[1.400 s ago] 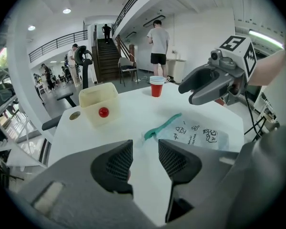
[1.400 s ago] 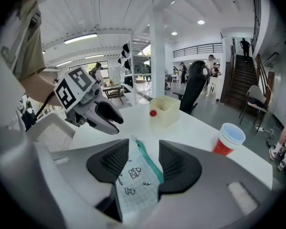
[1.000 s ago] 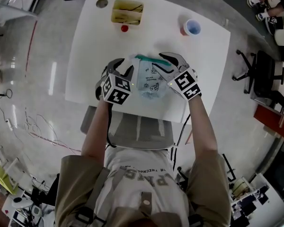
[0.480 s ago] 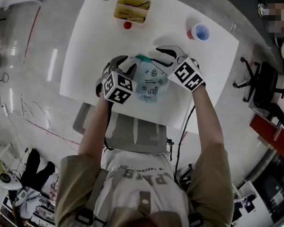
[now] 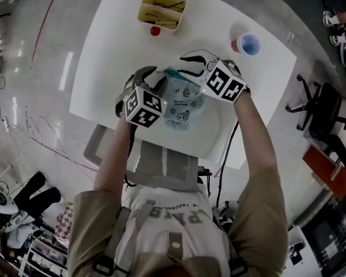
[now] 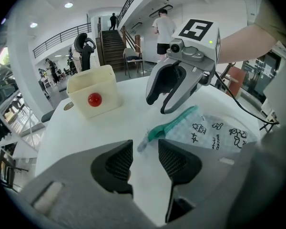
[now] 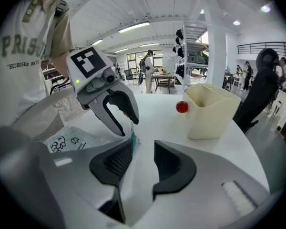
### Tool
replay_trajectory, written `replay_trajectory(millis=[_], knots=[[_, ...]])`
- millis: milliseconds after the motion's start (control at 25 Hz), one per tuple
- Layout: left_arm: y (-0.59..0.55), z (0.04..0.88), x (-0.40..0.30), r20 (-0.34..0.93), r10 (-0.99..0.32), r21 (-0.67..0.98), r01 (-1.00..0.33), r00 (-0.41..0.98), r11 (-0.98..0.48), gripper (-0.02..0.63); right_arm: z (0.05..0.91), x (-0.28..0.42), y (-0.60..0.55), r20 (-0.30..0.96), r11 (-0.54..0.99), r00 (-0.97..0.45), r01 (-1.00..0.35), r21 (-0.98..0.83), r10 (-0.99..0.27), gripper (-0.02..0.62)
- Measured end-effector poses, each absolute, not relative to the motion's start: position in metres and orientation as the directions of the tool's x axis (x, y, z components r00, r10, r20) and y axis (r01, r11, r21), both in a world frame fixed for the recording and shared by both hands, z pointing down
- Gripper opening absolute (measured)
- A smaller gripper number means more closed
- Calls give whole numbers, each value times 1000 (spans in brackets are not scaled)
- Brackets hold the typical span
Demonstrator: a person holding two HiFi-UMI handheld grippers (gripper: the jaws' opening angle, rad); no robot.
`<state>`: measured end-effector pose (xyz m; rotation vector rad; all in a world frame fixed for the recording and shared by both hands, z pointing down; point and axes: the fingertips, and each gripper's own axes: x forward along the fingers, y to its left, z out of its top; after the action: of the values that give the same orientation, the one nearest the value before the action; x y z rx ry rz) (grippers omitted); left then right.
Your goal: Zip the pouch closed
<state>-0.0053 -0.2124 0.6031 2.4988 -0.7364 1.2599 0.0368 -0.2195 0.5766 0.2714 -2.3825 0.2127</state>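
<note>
The pouch [image 5: 181,103], pale with small printed drawings and a teal zip [image 6: 174,123] along its far edge, lies on the white tabletop [image 5: 104,68] near the person's side, between the two tools. The left hand-held gripper [image 5: 151,77] points down at the pouch's left end. In the left gripper view its jaws stand apart and grip nothing, and the zip's end lies just ahead of the gap between them. The right hand-held gripper [image 5: 189,67] comes at the same top edge from the other side, its tips near the left one's. Its jaws have just been closing but are apart and released, with the teal end of the zip beside the tip of one pad [image 7: 119,161] and not pressed. Farther back on the tabletop stands a beige bin [image 5: 161,9] with a red ball [image 5: 155,31] just in front of it, and well to the right a cup [image 5: 247,43].
</note>
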Motion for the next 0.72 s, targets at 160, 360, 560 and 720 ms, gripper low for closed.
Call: replay_trajectory(millis=[160, 360, 560, 720], knots=[[-212, 609, -6, 816, -312, -8, -531, 486, -847, 176, 584, 29, -219, 693, 978, -716, -192, -85, -80, 132], [-213, 610, -6, 821, -317, -20, -530, 475, -848, 165, 591, 21, -219, 710, 990, -703, -118, -77, -29, 118], [-215, 611, -9, 822, -326, -33, -533, 467, -845, 114, 594, 15, -217, 720, 994, -694, -73, -84, 10, 115], [-213, 614, -7, 826, -312, -24, -523, 470, -852, 114, 598, 13, -216, 729, 995, -683, -41, -94, 41, 104]])
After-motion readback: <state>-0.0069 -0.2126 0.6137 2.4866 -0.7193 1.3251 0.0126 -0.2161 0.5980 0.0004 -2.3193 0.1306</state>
